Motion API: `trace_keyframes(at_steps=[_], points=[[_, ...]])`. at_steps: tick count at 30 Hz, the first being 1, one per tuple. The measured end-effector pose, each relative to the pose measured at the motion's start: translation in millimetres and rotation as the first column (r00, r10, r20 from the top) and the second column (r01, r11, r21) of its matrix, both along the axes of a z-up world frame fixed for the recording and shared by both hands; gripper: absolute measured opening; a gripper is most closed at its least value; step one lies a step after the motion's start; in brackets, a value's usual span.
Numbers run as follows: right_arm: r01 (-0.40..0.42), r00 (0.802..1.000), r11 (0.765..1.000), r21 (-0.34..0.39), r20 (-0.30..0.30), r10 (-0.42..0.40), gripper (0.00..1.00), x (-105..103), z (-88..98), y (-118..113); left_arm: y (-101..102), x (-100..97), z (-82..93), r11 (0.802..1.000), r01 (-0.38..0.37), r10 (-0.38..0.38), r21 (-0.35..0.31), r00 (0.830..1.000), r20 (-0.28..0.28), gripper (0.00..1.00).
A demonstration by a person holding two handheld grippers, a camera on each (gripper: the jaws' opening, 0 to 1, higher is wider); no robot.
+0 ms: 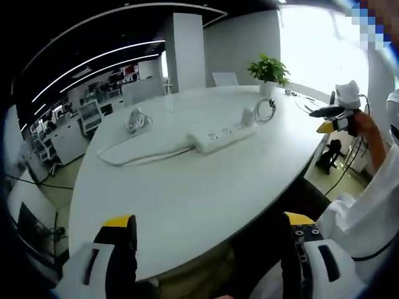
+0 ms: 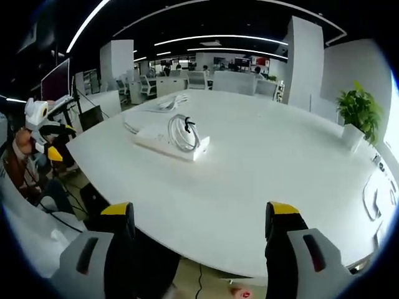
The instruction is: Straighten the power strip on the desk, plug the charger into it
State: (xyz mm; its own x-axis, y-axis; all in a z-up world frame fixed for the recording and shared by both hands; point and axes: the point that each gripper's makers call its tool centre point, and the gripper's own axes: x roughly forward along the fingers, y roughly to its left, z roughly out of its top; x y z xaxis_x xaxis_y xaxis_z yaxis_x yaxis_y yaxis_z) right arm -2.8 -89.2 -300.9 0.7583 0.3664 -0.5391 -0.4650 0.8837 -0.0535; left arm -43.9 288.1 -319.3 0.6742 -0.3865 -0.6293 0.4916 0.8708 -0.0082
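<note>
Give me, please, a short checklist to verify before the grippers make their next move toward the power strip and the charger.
1. Left gripper free to grasp: ok; its jaws stand apart with nothing between them.
2. Right gripper free to grasp: ok; jaws apart and empty.
3. Power strip within view and unobstructed: ok; it lies on the white desk, far from both grippers.
4. Power strip already straight: not ok; it lies at an angle to the near desk edge.
5. Charger located: ok; it sits at the strip's end with its coiled cable.
6. Charger plugged in: cannot tell; too small to see.
</note>
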Motion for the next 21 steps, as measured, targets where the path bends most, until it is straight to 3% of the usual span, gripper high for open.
trace_keyframes(at_steps=[21], points=[[0.012,1.000,1.000,0.012,-0.003,-0.012,0.85,-4.8,-3.7,-3.1,-9.9,0.0,-5.1,0.999,0.031,-0.031,0.014,0.999,-0.008,0.96]])
